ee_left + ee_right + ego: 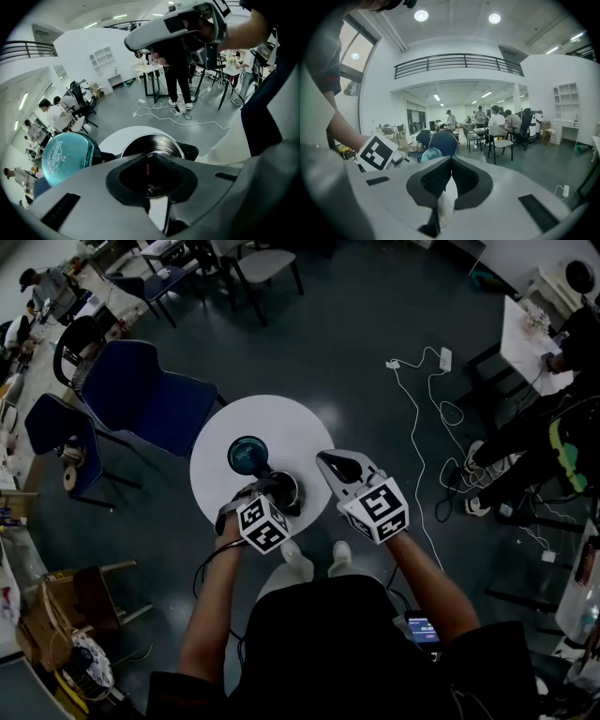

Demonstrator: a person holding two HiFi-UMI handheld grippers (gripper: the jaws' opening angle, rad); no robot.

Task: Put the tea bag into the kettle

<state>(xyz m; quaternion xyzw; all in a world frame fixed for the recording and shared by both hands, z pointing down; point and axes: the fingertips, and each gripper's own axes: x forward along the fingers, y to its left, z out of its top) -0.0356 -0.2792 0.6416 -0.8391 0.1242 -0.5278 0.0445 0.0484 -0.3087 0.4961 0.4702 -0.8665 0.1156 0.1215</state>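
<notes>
From the head view, a small round white table (pixel 211 479) sits mid-frame. A dark open-mouthed kettle (pixel 284 489) stands near its lower edge, with a round teal lid (pixel 247 455) just beside it, up and to the left. The left gripper (pixel 272 486) is down at the kettle. The right gripper (pixel 330 463) is just to the right, beside the mouth rather than over it.

In the left gripper view, the jaws meet at their tips and I can make out nothing pinched. The kettle's dark opening (pixel 152 143) shows through the hollow behind them.

In the right gripper view, the jaws are closed on a thin white paper tea bag (pixel 444 204), low in the frame. The camera looks out across the room, not down at the kettle.

From where I stand, the bag isn't lined up yet. Let go here, it would likely land on the table. It's light and thinly pinched, so it could slip or snag on the rim. The left gripper also crowds the opening, and a bump could shift the kettle.
</notes>
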